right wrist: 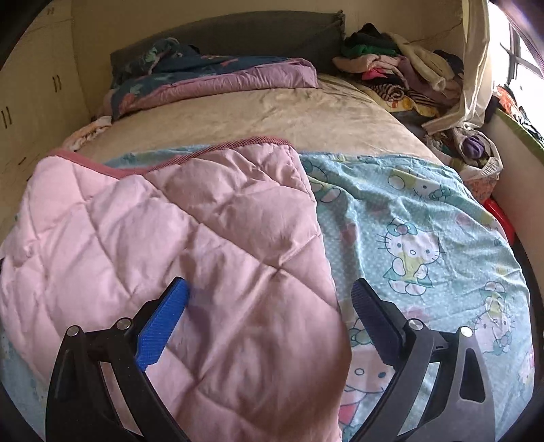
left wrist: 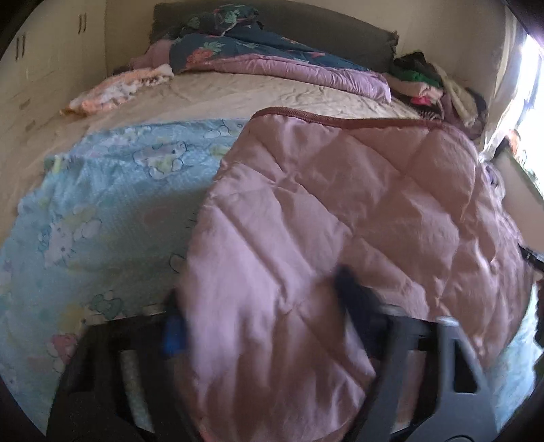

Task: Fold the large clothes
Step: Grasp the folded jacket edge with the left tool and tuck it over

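Note:
A quilted blanket lies on the bed, pink on one side (left wrist: 340,210) and light blue with cartoon cats on the other (left wrist: 112,204). The pink side is folded over the blue side. In the left wrist view my left gripper (left wrist: 261,309) has its fingers spread wide, with pink fabric draped between and over them; the view is blurred. In the right wrist view my right gripper (right wrist: 270,299) is open above the near edge of the pink layer (right wrist: 204,238), beside the blue cat print (right wrist: 425,244).
The beige mattress (right wrist: 272,112) stretches behind the blanket. A folded purple and dark floral quilt (right wrist: 210,78) lies at the dark headboard (right wrist: 238,30). A heap of clothes (right wrist: 401,68) sits at the far right by the window. Cupboards stand on the left.

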### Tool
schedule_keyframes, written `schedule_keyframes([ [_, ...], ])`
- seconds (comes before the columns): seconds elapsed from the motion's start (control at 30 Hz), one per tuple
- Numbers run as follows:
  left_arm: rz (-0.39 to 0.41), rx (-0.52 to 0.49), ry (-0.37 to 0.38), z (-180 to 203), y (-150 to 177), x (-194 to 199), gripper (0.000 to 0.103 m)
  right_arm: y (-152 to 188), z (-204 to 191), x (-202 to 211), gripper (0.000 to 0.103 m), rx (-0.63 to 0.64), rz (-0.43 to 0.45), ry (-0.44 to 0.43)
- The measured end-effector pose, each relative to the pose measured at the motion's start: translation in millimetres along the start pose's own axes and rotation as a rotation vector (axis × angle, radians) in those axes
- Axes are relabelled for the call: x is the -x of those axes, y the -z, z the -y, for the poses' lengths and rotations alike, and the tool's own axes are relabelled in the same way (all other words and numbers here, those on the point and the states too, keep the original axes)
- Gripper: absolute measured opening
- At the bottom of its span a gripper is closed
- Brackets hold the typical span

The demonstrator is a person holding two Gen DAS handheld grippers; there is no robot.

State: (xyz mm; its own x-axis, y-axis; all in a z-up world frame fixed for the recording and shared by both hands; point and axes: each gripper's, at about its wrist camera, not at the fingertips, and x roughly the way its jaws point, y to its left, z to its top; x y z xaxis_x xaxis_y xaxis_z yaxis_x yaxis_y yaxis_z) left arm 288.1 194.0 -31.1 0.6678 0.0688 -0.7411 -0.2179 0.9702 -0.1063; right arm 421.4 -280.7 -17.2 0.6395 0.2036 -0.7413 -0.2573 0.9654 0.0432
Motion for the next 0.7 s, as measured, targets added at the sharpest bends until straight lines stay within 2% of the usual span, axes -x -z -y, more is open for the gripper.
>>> schedule_keyframes([
  [0.03, 0.012, -0.041, -0.014, 7, 0, 2, 0.034, 0, 1, -2, 0.071, -0.014, 0.011, -0.014],
  [0.07, 0.02, -0.06, -0.024, 12, -1, 2, 0.022, 0, 0, -5, 0.057, -0.026, 0.009, -0.02],
  [0.1, 0.038, -0.083, -0.05, 17, -3, 6, 0.011, 0, -2, -5, 0.033, -0.026, 0.007, -0.013],
  [0.13, 0.056, -0.089, -0.063, 18, -6, 8, 0.011, -1, -4, -6, 0.022, -0.021, 0.008, -0.019],
  [0.2, 0.089, -0.053, -0.056, 14, -16, 13, 0.011, -8, -8, 1, 0.016, -0.016, 0.044, -0.013],
  [0.3, 0.117, -0.042, -0.082, 14, -32, 13, 0.011, -30, -5, 16, 0.015, -0.055, 0.13, 0.007],
  [0.37, 0.128, -0.024, -0.086, 13, -41, 11, 0.011, -42, -5, 19, 0.015, -0.071, 0.157, 0.021],
  [0.5, 0.129, -0.013, -0.122, 14, -56, -5, 0.011, -64, -7, 1, 0.015, -0.087, 0.138, 0.053],
  [0.7, 0.092, 0.004, -0.146, 12, -54, -35, 0.011, -59, -4, -34, 0.015, -0.101, 0.077, 0.088],
])
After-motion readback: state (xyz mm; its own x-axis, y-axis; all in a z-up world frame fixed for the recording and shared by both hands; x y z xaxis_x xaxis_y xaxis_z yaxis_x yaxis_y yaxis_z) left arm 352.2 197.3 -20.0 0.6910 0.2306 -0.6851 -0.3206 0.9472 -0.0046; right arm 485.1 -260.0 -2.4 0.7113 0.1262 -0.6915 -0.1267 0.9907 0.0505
